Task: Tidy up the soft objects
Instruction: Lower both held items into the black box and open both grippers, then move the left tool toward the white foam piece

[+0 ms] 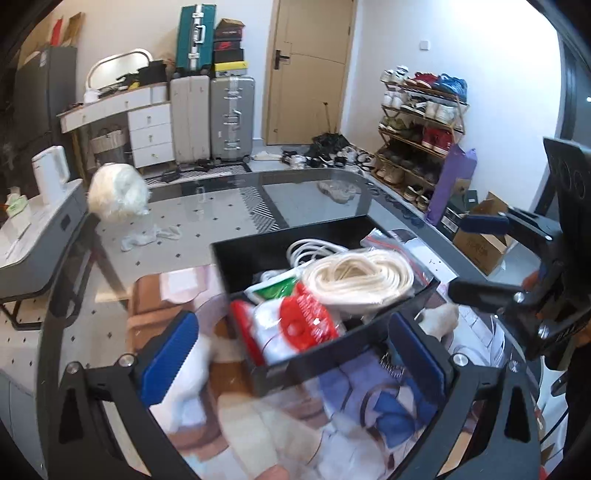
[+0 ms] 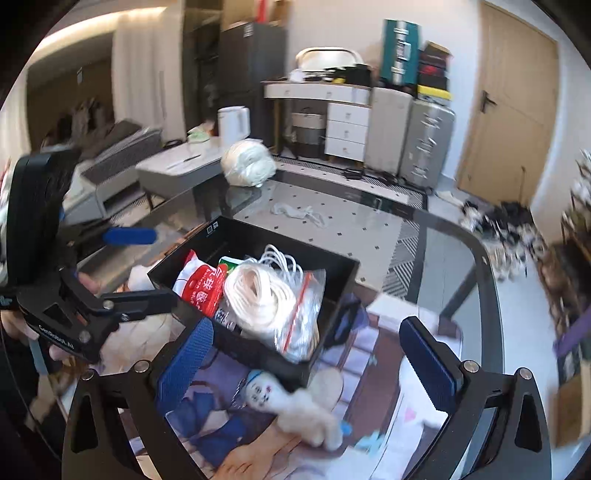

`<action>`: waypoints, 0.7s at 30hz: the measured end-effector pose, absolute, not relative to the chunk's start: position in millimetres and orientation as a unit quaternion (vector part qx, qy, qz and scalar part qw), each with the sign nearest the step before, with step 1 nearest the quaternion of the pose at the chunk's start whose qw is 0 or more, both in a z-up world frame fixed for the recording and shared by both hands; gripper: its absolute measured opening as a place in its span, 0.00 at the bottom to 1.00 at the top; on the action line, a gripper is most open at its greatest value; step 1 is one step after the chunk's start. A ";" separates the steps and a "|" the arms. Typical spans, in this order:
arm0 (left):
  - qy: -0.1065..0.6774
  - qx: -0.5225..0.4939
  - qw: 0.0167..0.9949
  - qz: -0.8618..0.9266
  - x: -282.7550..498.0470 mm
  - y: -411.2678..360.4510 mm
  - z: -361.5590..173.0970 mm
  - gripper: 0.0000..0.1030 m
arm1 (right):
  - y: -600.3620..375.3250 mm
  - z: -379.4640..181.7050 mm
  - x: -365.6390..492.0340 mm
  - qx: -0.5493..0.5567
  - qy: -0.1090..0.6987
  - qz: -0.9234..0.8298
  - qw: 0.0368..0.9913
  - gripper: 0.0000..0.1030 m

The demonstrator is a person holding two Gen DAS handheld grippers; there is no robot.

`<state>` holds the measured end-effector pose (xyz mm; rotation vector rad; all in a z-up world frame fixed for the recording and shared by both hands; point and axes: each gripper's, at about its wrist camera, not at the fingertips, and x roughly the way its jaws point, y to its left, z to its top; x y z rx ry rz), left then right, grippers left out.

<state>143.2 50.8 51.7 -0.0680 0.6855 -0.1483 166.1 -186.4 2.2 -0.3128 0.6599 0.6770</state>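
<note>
Both tools, left tool [image 1: 291, 354] and right tool [image 2: 314, 369], stand wide open and empty below a rectangular black tray [image 2: 347, 269] at centre frame on the glass bench [image 2: 461, 258], holding coiled cream rope [image 2: 255, 295] and crinkled plastic bags [image 2: 306, 310].

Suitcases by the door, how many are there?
3: a teal suitcase stacked on top, a beige suitcase and a silver suitcase standing below. Others may be hidden.

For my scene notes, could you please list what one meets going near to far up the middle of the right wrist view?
Plush toy → black box → rope coil → small white cloth → white fluffy bundle.
</note>
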 end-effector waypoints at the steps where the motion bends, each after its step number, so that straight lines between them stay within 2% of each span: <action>1: 0.334 -0.032 0.940 -0.068 138.5 52.6 51.0 1.00 | -191.4 1.4 161.0 -0.141 0.318 0.319 0.881 0.99; 9: 0.341 -0.028 0.939 -0.046 103.3 63.3 38.0 1.00 | -211.9 -13.9 137.9 -0.086 0.335 0.302 0.888 1.00; 21: 0.368 -0.026 0.929 -0.027 90.3 73.9 11.3 1.00 | -214.1 -38.3 121.0 -0.083 0.363 0.286 0.883 1.00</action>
